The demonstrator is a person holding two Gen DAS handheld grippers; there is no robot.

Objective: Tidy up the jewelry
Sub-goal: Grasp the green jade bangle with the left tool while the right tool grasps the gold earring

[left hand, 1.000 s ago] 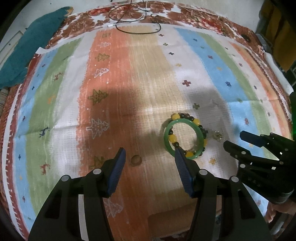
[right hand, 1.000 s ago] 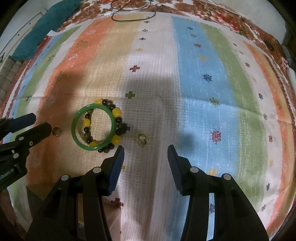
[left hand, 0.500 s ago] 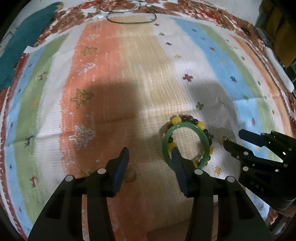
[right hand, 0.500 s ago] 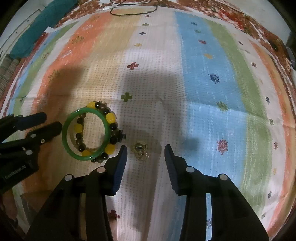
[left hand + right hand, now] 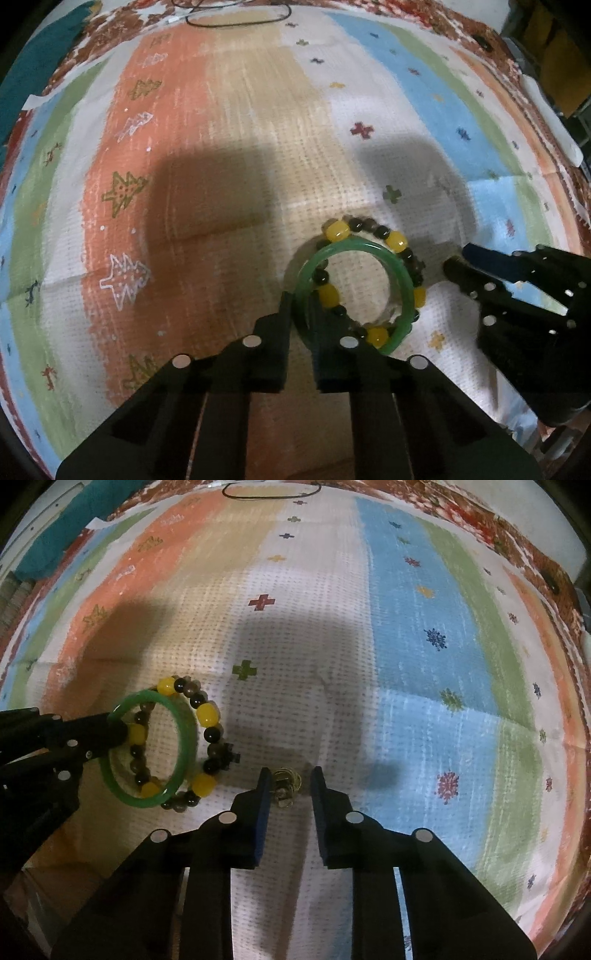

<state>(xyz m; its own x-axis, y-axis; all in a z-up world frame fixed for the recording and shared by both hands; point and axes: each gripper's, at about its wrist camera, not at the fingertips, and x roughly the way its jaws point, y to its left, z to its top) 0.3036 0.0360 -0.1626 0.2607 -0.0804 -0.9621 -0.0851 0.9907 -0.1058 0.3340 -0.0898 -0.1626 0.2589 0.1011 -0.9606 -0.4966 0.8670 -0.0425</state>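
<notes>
Left gripper (image 5: 300, 308) pinches green bangle (image 5: 402, 275), far rim tilted up.

Both wrist views look steeply down, close over a striped cloth (image 5: 258, 122). The left view sits at the cloth's orange side, its own fingers (image 5: 284, 317) at 6 o'clock. The right view sits over the white and blue stripes. Both share the green bangle (image 5: 402, 273) (image 5: 184, 731): at 4 o'clock in the left view, at 9 o'clock in the right.

The left gripper (image 5: 301, 306) is squeezed tight on the green bangle (image 5: 400, 271). The right gripper (image 5: 288, 781) sits low with its two fingers a little apart.
</notes>
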